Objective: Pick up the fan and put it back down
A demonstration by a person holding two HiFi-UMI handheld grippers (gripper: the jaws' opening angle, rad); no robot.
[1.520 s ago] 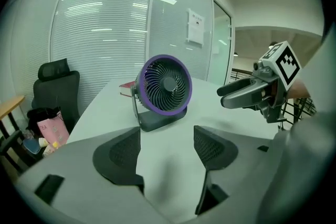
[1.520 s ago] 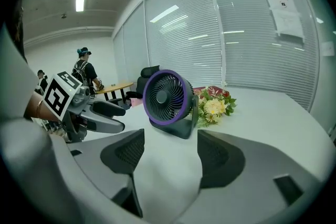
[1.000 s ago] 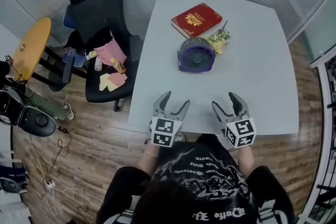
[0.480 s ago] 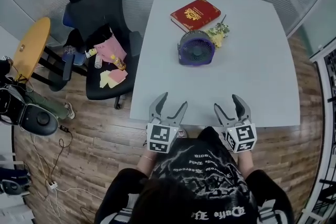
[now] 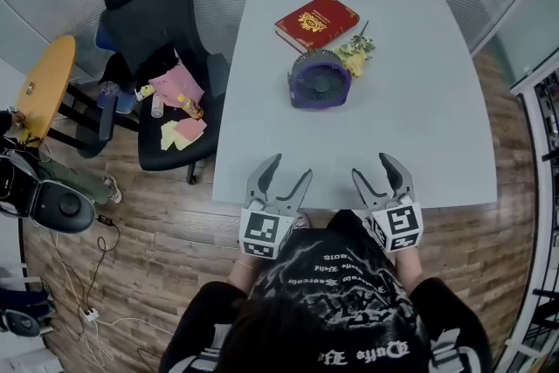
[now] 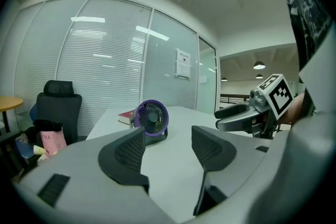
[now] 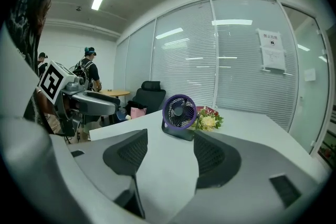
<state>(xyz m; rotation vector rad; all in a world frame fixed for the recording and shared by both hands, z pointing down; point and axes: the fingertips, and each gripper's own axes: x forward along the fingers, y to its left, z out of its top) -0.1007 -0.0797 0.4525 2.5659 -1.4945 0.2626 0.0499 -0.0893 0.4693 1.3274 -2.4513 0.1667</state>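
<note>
A small purple fan [image 5: 319, 81] stands upright on the white table [image 5: 437, 127], facing the near edge. Both grippers hover at that near edge, well short of the fan. My left gripper [image 5: 290, 169] is open with nothing between its fingers; in the left gripper view the fan [image 6: 151, 117] shows beyond the jaws [image 6: 167, 139]. My right gripper [image 5: 372, 168] is open too. Its jaws have just been closing a little, with nothing between them. In the right gripper view the fan [image 7: 179, 112] stands ahead of the jaws [image 7: 170, 141].
A red book [image 5: 316, 20] lies behind the fan, and a small bunch of flowers [image 5: 356, 57] sits at its right. Left of the table is a black office chair [image 5: 157, 31] with clutter on its seat. People [image 7: 86, 68] stand far off.
My left gripper has drawn slightly back toward the person and lifted a little. The right gripper has barely shifted. The fan stays where it was on the table.
</note>
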